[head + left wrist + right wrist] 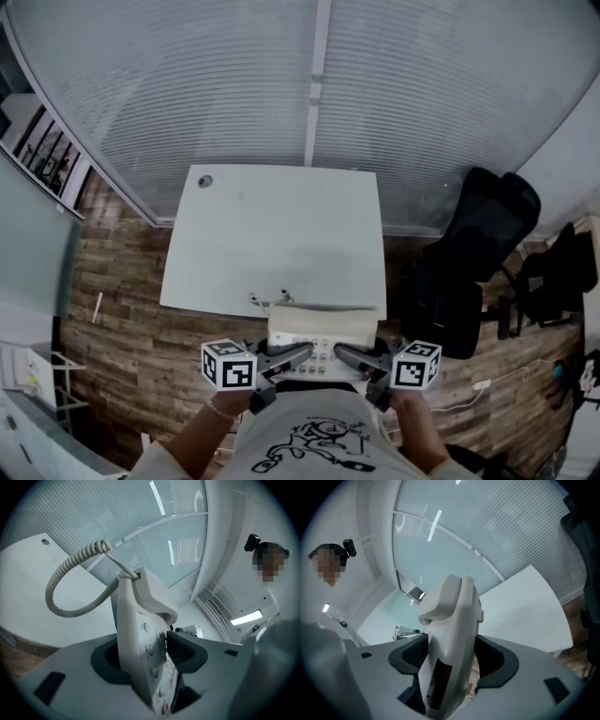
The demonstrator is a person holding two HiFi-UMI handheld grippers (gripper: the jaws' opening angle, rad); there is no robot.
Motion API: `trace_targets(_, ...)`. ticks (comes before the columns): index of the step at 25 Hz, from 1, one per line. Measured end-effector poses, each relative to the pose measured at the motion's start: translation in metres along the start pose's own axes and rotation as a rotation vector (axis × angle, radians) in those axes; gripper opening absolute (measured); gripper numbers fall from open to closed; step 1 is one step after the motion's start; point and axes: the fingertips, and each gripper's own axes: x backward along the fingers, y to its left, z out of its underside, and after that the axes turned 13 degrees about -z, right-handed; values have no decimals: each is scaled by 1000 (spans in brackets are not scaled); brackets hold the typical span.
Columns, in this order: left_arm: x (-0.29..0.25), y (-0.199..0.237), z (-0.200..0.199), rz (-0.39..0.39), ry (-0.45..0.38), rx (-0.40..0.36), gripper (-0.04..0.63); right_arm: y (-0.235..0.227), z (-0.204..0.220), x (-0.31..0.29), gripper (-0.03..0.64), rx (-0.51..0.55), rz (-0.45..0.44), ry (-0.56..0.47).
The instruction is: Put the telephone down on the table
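Note:
A beige desk telephone [322, 337] with its handset on the cradle hangs in the air just short of the white table's [272, 234] near edge. My left gripper [305, 351] is shut on its left side, and the right gripper [341, 352] is shut on its right side. In the left gripper view the telephone [143, 639] stands between the pads, keypad buttons showing, and its coiled cord [70, 583] loops out to the left. In the right gripper view the telephone [450, 644] is clamped between both dark pads.
The table has a small round grommet [204, 181] at its far left corner. A black office chair [473, 258] stands to the table's right on the wood floor. Frosted glass walls close off the back. A white cart [33, 375] sits at the lower left.

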Motion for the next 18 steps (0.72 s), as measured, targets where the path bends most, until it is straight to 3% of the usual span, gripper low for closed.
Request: trace_targets(18, -19, 9, -25, -3, -9, 18, 222, -18, -28, -6, 316, -12, -5, -4)
